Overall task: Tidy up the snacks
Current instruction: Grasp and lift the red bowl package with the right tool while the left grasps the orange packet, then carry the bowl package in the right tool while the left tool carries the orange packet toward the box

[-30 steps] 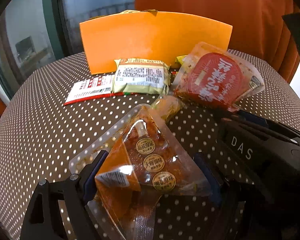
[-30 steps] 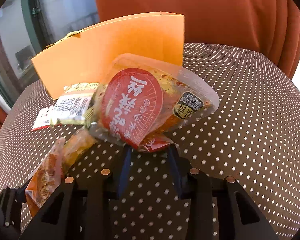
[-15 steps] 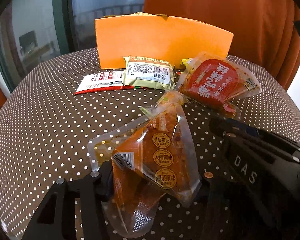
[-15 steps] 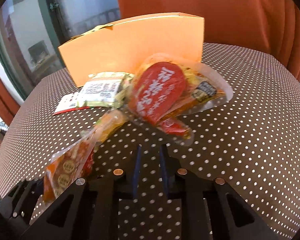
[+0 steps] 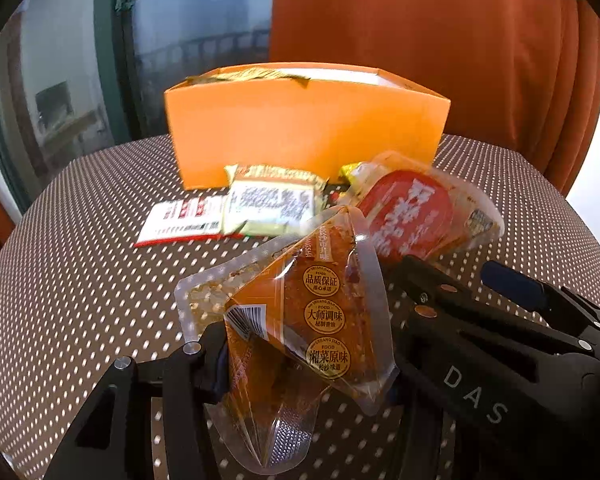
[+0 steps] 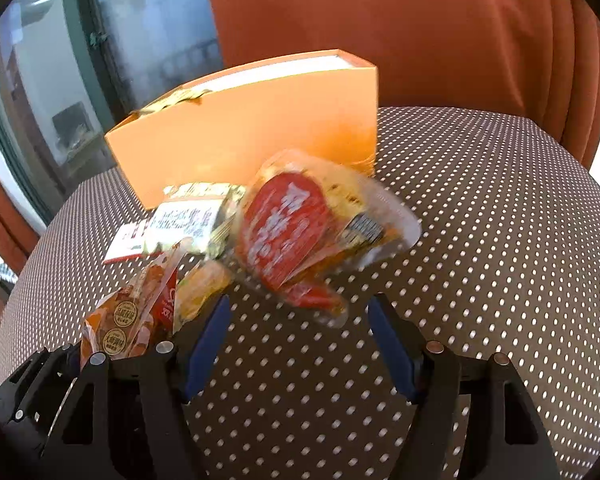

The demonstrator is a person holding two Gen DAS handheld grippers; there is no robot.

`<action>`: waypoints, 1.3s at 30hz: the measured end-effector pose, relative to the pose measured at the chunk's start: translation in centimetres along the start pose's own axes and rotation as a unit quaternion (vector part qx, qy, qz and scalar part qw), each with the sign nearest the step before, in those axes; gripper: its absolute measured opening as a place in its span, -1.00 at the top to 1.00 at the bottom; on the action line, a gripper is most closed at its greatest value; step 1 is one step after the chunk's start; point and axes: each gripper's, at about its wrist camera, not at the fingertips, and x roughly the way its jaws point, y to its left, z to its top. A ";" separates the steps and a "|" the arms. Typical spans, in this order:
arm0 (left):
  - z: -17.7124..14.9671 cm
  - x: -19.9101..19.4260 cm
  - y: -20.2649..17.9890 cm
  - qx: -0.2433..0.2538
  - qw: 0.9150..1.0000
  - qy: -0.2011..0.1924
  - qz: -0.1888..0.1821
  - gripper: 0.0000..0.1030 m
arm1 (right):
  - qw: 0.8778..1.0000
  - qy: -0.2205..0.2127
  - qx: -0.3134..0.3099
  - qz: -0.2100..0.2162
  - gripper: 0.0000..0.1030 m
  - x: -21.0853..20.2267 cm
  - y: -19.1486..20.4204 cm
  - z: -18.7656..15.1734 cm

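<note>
the left gripper (image 5: 300, 360) is clamping the orange triangular pouch (image 5: 320, 320) near its lower sealed edge, the pads pressing on the clear film from both sides; the pouch is standing up between the fingers, its point tipping away toward the orange box (image 5: 306, 128) at the far side of the dotted table (image 5: 80, 280); its long axis is running from the gripper up and forward, roughly in line with the box.

the right gripper (image 6: 300, 344) is standing wide, its jaws having just been opening; nothing is sitting between the blue pads (image 6: 206, 344) now; the red-label pouch (image 6: 300, 228) is lying just ahead of them, blurred, its near corner reaching toward the gap but apparently not touched by either pad; i am judging it to be released, though whether it is resting fully on the cloth i cannot tell.

beyond both pouches, a green-and-white packet (image 5: 272, 204) and a flat red-and-white packet (image 5: 180, 220) are lying against the foot of the box, between the grippers and its front wall; the box is open at the top, with a yellowish wrapper showing at its left rim.

the relation that matters seems to be this: the box is lying straight ahead and higher than the held pouch, with the loose packets in between; the left hand is the one carrying something, so the coming move is likely calling for lifting over the front wall rather than pushing across; the tall floppy pouch could catch its tip on the rim.
</note>
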 end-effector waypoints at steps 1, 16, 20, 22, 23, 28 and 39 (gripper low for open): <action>0.5 0.3 -0.3 0.001 1.000 -0.002 -0.002 -0.08 | 1.000 -0.003 0.004 -0.001 -0.45 0.2 -0.3 0.4; 2.0 4.1 -0.3 -0.002 1.000 0.022 0.011 -0.08 | 0.999 0.012 0.016 0.034 -0.41 5.0 -1.5 2.9; 1.8 3.7 -0.8 0.006 1.000 0.021 0.011 -0.08 | 0.999 0.015 0.013 0.051 -0.08 5.2 -1.1 2.8; 1.8 3.6 -0.9 0.008 1.000 0.021 0.009 -0.08 | 0.999 0.013 0.000 0.046 0.03 5.0 -0.5 2.7; 1.6 3.5 -1.0 0.009 1.000 0.021 0.007 -0.08 | 0.999 0.013 0.002 0.048 0.04 5.0 -0.5 2.7; 1.1 2.8 -1.0 0.013 1.000 0.020 -0.001 -0.08 | 0.999 0.014 0.011 0.048 0.14 4.1 -0.5 2.0; -0.1 0.0 -0.9 0.019 1.000 -0.001 -0.012 -0.08 | 1.000 -0.004 0.011 0.029 0.21 1.2 0.1 0.8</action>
